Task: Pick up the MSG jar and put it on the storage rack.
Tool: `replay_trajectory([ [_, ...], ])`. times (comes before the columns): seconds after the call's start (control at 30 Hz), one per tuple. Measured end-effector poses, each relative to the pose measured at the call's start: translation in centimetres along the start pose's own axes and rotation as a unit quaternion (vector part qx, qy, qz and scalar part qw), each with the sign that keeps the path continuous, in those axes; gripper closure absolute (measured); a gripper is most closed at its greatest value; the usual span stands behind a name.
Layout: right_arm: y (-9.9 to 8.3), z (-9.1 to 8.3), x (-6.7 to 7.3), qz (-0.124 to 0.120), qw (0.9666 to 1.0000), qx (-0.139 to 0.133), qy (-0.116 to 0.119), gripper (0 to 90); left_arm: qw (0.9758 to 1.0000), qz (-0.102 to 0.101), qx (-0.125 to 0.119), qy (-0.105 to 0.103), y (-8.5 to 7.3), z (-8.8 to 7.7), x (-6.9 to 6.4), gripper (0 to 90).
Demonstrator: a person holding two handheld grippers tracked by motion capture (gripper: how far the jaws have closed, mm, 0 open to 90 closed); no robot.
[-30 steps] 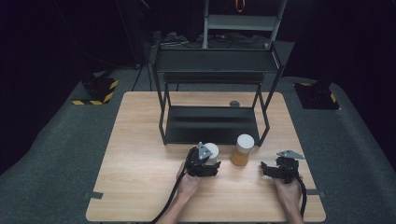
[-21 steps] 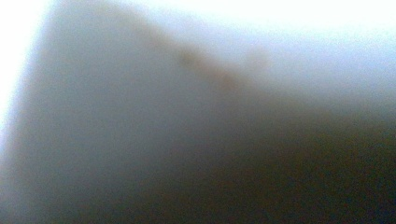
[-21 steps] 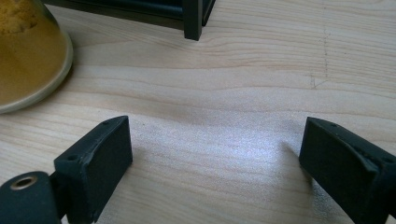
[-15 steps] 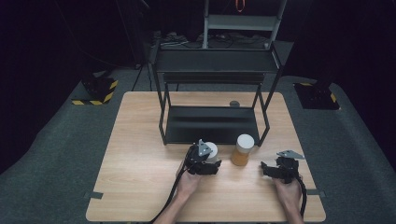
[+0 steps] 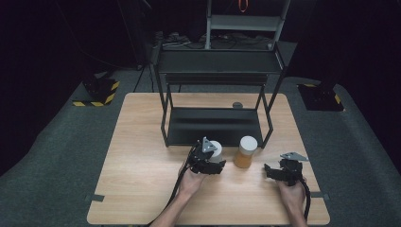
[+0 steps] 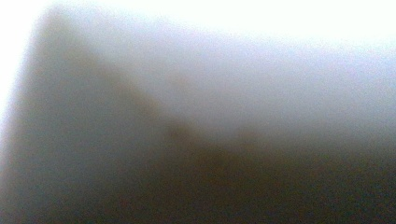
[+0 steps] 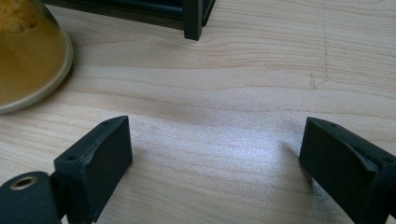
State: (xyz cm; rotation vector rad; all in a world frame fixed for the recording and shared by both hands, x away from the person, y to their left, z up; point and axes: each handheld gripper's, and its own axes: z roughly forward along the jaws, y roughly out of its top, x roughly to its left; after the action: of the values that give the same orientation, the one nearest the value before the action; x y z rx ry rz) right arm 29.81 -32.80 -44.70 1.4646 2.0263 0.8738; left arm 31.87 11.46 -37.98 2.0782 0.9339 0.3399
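In the high view my left gripper [image 5: 213, 162] is shut on a jar with a white lid [image 5: 216, 147], held just above the table in front of the black rack [image 5: 215, 126]. A blurred pale surface, seemingly that jar [image 6: 210, 93], sits right against the lens in the left gripper view. A second jar with orange powder and a white lid [image 5: 246, 152] stands on the table to its right. My right gripper [image 5: 270, 171] rests low at the front right, open, with bare wood between its jaws [image 7: 215, 158]. The orange jar [image 7: 28, 51] is apart from it, at the upper left.
The black two-level rack stands at the back middle of the wooden table [image 5: 142, 142]; one of its legs [image 7: 192, 18] is just ahead of my right gripper. A small dark round object [image 5: 237, 105] lies behind the rack. Dark floor surrounds the table.
My left gripper has risen a little with the white-lidded jar in it. The right gripper and the orange jar have stayed put.
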Motion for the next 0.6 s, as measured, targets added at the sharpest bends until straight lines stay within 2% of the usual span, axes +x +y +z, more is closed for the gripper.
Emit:
replay_trajectory([
  [0.4,0.0,0.0,0.0,0.0,1.0,0.0,0.0,8.9,0.9997,0.017,0.015,-0.012,3.1,-1.5,0.3,29.8],
  [0.6,0.0,0.0,0.0,0.001,1.0,0.0,0.0,8.4,0.9993,0.024,0.021,-0.018,5.3,-2.5,0.5,29.8],
])
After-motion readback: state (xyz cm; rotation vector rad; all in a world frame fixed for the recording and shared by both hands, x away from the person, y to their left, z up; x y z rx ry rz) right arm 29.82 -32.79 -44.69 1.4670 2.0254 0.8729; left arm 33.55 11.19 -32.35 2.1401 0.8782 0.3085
